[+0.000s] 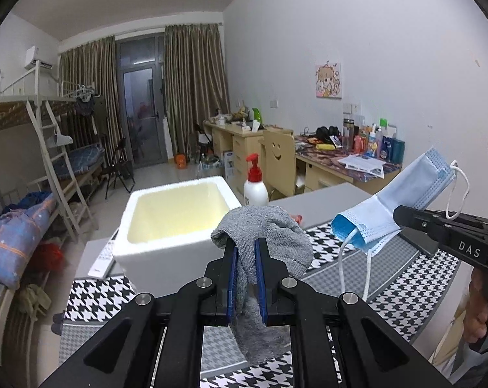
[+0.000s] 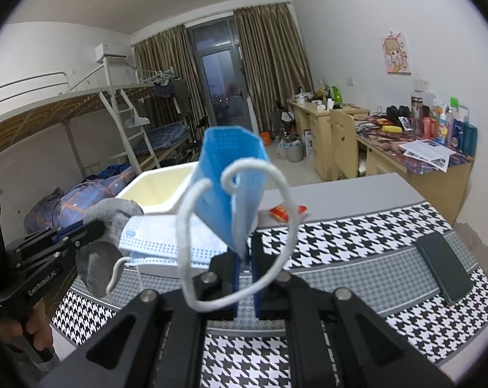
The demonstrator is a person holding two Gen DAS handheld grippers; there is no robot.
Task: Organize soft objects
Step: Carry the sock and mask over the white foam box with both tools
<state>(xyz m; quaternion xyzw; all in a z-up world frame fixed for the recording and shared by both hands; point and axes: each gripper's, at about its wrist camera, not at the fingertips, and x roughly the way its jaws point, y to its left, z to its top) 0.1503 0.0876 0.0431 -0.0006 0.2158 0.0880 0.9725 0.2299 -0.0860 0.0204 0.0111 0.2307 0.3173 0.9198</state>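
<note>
Both claws are busy. The left gripper (image 1: 246,252) has its blue pads pressed onto a grey sock (image 1: 263,245), which bunches above the fingers and hangs limp below them, clear of the houndstooth cloth (image 1: 405,278) on the table. The right gripper (image 2: 244,258) is pinching a blue face mask (image 2: 227,187) by its lower edge; the mask stands up folded between the pads, and its white ear loop (image 2: 185,242) droops in a wide ring in front of the fingers. From the left wrist the same mask (image 1: 389,207) shows off to the right, held in the air above the cloth. Just beyond both loads sits a white foam box (image 1: 166,213), open on top, with a pump bottle (image 1: 255,184) behind it. A phone (image 2: 444,268) lies on the cloth to the right, and a red packet (image 2: 282,211) rests on the grey tabletop beyond.
</note>
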